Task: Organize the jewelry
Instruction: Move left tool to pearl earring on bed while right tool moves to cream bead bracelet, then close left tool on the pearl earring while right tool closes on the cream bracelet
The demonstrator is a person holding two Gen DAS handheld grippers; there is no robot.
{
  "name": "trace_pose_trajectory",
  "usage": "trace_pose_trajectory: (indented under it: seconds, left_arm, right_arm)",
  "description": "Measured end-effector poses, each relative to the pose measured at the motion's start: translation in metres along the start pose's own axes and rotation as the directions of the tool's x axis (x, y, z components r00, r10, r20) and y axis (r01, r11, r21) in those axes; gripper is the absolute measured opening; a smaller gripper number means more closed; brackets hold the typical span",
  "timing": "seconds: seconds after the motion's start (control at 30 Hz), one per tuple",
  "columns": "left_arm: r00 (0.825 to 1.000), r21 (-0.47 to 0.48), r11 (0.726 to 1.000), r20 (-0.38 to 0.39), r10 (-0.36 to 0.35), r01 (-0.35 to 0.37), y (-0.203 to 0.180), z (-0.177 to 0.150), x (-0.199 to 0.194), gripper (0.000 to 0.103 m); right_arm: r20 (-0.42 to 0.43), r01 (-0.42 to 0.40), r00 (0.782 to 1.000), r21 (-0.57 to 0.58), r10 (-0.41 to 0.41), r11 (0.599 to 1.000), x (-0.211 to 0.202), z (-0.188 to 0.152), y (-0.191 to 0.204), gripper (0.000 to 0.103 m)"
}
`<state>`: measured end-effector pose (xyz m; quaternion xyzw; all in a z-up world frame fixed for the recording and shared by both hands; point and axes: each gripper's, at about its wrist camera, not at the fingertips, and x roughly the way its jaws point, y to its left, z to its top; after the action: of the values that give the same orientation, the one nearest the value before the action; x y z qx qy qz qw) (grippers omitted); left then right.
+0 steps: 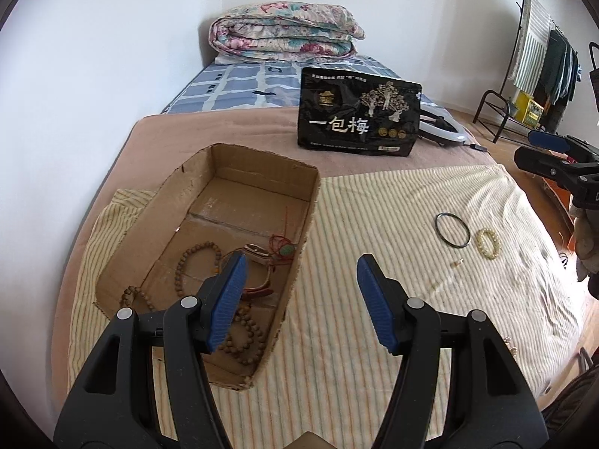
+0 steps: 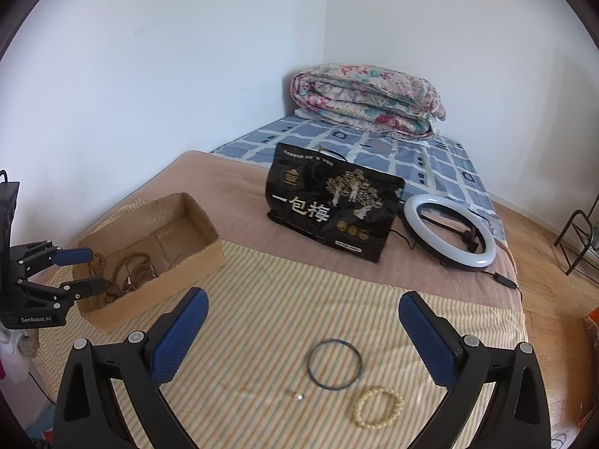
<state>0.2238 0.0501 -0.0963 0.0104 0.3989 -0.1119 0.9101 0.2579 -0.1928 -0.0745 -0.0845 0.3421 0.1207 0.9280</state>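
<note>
A: Left wrist view. Left gripper [image 1: 301, 284] has its fingers spread wide, nothing between them, hovering over the near right wall of the cardboard box [image 1: 299, 262]. Inside the box: wooden bead strands [image 1: 194, 258], a red cord pendant [image 1: 285, 250]. Box sits on the striped cloth [image 1: 355, 299] on the bed.

B: And what is left out?

A: Dark bangle [image 1: 452, 231] and pale bead bracelet [image 1: 488, 243], just beside each other on the cloth, well apart from the box. A tiny piece [image 1: 457, 262] near them, too small to name.

B: Right wrist view?

A: Right gripper [image 2: 303, 321] spread as well, empty, above the bangle [image 2: 334, 364]. Bracelet [image 2: 379, 406] lies nearer the camera, the small shiny piece [image 2: 299, 396] to its left. Left gripper [image 2: 95, 269] shows at the box [image 2: 209, 254], fingers apart.

B: Handling?

A: My judgement: bangle is light, thin, stiff, lies flat on soft cloth, so likely to slip; pinch across the rim at one side. Bracelet looks strung and floppy; take a few beads, it will sag. Tiny piece will be hardest
</note>
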Motion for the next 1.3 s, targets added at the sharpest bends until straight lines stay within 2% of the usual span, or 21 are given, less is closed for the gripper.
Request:
trace_pose_trajectory:
  seconds: [0.33, 0.57, 0.8, 1.03, 1.13, 1.3]
  left_arm:
    - [0.996, 0.075, 0.993, -0.03, -0.086, 0.088, -0.061, -0.002, 0.011, 0.063]
    - [0.989, 0.122, 0.982, -0.058, -0.135, 0.142, -0.104, -0.006, 0.029, 0.062]
    - [0.979, 0.18, 0.964, -0.104, -0.178, 0.194, -0.143, -0.01, 0.052, 0.045]
    - [0.965, 0.206, 0.948, -0.153, -0.215, 0.243, -0.171, -0.013, 0.08, 0.036]
    - [0.959, 0.218, 0.94, -0.172, -0.226, 0.261, -0.181, -0.015, 0.092, 0.028]
    - [0.951, 0.246, 0.927, -0.201, -0.236, 0.282, -0.197, -0.022, 0.11, 0.022]
  right_arm:
    - [-0.041, 0.072, 0.997, 0.1, -0.068, 0.992, -0.021, -0.049, -0.075, 0.103]
    - [-0.084, 0.103, 0.992, 0.147, -0.091, 0.984, -0.019, -0.085, -0.104, 0.103]
    - [-0.143, 0.124, 0.985, 0.205, -0.096, 0.971, -0.002, -0.116, -0.13, 0.101]
    - [-0.189, 0.107, 0.98, 0.257, -0.059, 0.961, 0.021, -0.136, -0.148, 0.084]
    - [-0.205, 0.089, 0.978, 0.258, -0.036, 0.962, 0.031, -0.141, -0.148, 0.077]
    - [-0.233, 0.064, 0.972, 0.247, -0.005, 0.967, 0.048, -0.147, -0.143, 0.069]
